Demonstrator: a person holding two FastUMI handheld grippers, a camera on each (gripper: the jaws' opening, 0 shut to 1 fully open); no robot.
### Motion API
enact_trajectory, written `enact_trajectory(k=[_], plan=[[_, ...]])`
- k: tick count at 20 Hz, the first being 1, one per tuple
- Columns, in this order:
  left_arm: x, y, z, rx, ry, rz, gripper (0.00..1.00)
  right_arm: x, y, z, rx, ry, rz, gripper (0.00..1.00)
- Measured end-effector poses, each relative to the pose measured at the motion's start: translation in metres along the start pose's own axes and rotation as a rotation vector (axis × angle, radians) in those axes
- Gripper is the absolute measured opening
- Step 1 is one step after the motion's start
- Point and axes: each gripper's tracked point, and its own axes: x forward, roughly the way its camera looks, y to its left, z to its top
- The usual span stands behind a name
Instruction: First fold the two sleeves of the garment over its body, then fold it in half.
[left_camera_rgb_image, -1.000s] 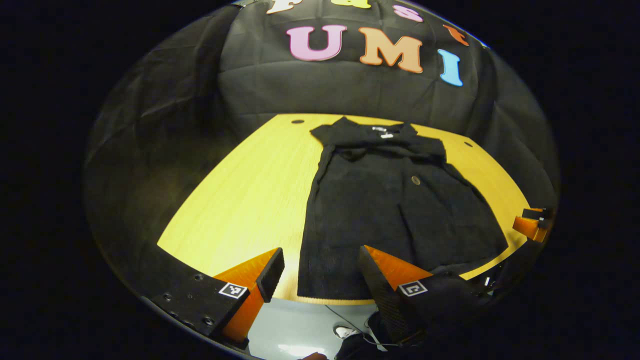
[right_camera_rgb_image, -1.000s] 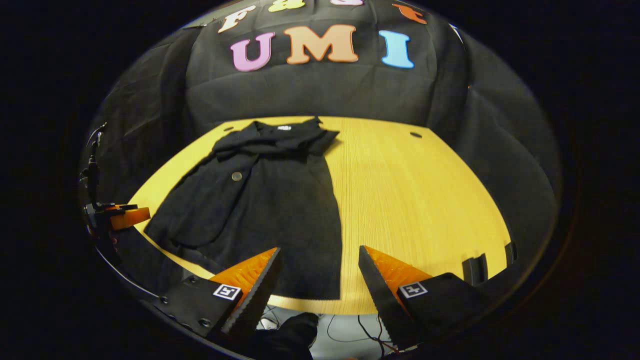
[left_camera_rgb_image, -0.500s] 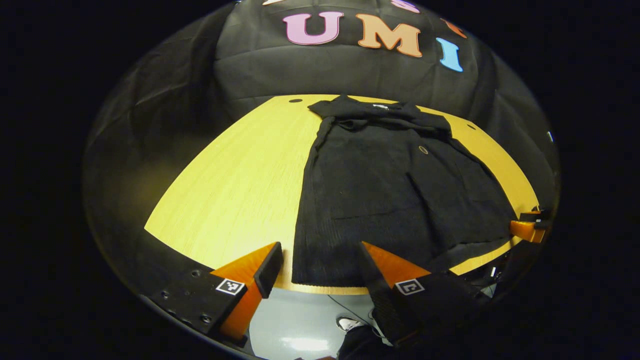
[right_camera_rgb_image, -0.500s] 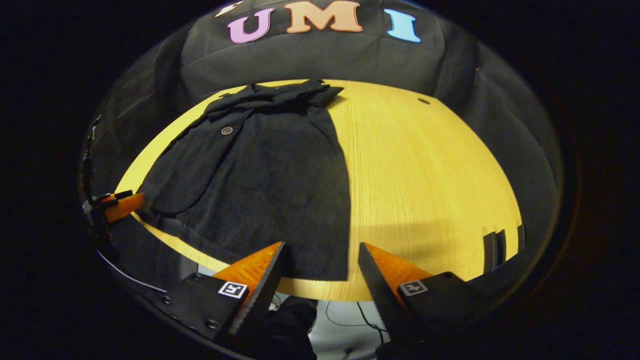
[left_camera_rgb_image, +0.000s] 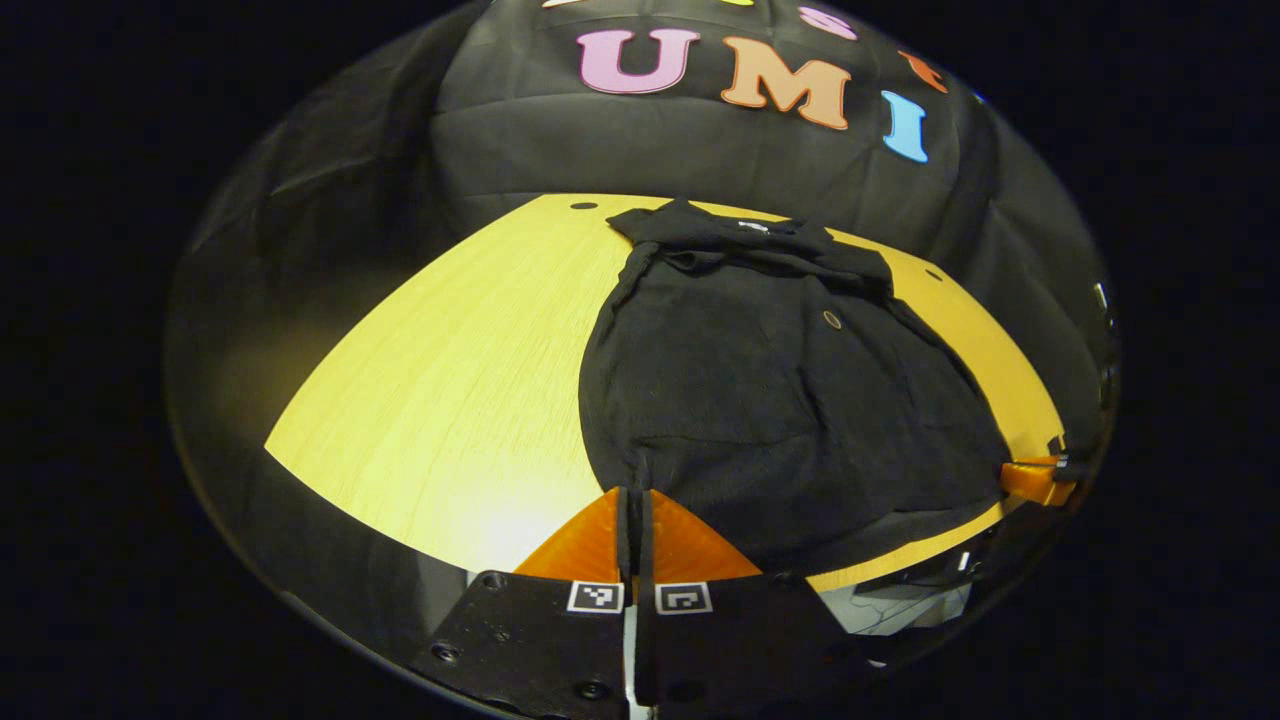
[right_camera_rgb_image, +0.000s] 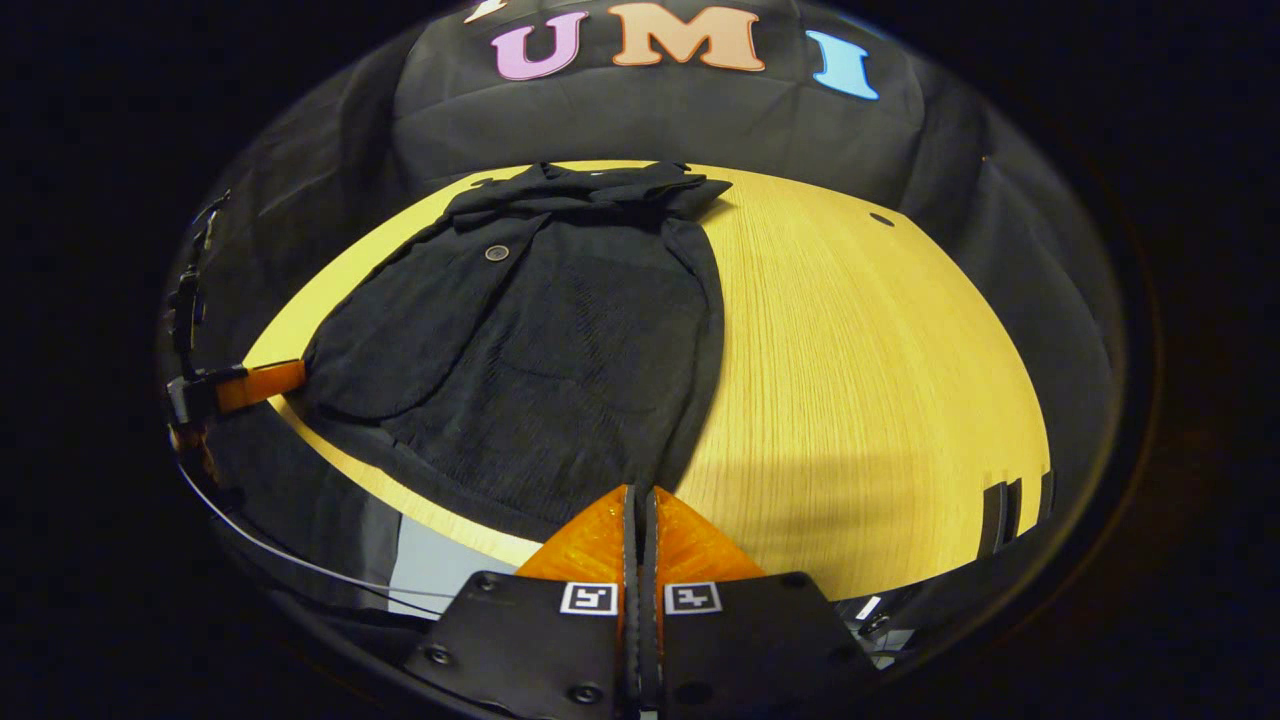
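A black garment (left_camera_rgb_image: 770, 380) lies flat on the yellow wooden table (left_camera_rgb_image: 450, 380), collar at the far end, sleeves lying across its chest. A button (left_camera_rgb_image: 832, 319) shows on the front. My left gripper (left_camera_rgb_image: 635, 492) is shut on the near hem corner, and the cloth puckers toward its tips. In the right gripper view the same garment (right_camera_rgb_image: 560, 340) spreads left of centre. My right gripper (right_camera_rgb_image: 640, 490) is shut on the other near hem corner. Each view also catches the opposite gripper at its edge: right gripper (left_camera_rgb_image: 1035, 478), left gripper (right_camera_rgb_image: 255, 383).
The table's front edge (right_camera_rgb_image: 440, 510) runs just under both grippers, with pale floor and cables below. Bare wood (right_camera_rgb_image: 860, 380) stretches right of the garment. Small holes (right_camera_rgb_image: 881, 219) dot the far tabletop, and dark slots (right_camera_rgb_image: 1000, 500) sit at its right rim.
Both grippers went from open above the hem to shut on its two near corners. The hem now bunches toward each pair of fingers.
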Motion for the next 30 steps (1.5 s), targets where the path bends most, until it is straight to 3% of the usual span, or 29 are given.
enact_trajectory(k=[5, 14, 20, 25, 26, 27, 30], plan=[[-0.011, -0.006, 0.028, -0.095, -0.026, -0.072, 0.0, -0.01, 0.011, 0.025, 0.032, -0.058, 0.046, 0.03], [-0.033, -0.027, 0.153, -0.028, -0.204, -0.15, 0.0, -0.064, 0.013, 0.158, 0.051, -0.344, 0.082, 0.02], [-0.028, -0.033, 0.252, -0.02, -0.304, -0.146, 0.0, -0.083, -0.003, 0.238, 0.064, -0.47, 0.096, 0.02], [-0.004, -0.038, 0.321, -0.02, -0.35, -0.137, 0.0, -0.082, -0.013, 0.304, 0.075, -0.512, 0.124, 0.02], [0.003, -0.04, 0.332, -0.015, -0.354, -0.133, 0.0, -0.081, -0.016, 0.314, 0.069, -0.521, 0.125, 0.07], [0.01, -0.042, 0.344, -0.013, -0.358, -0.133, 0.0, -0.078, -0.019, 0.328, 0.063, -0.529, 0.128, 0.02], [0.03, -0.047, 0.383, -0.001, -0.389, -0.127, 0.0, -0.068, -0.024, 0.364, 0.056, -0.543, 0.138, 0.02]])
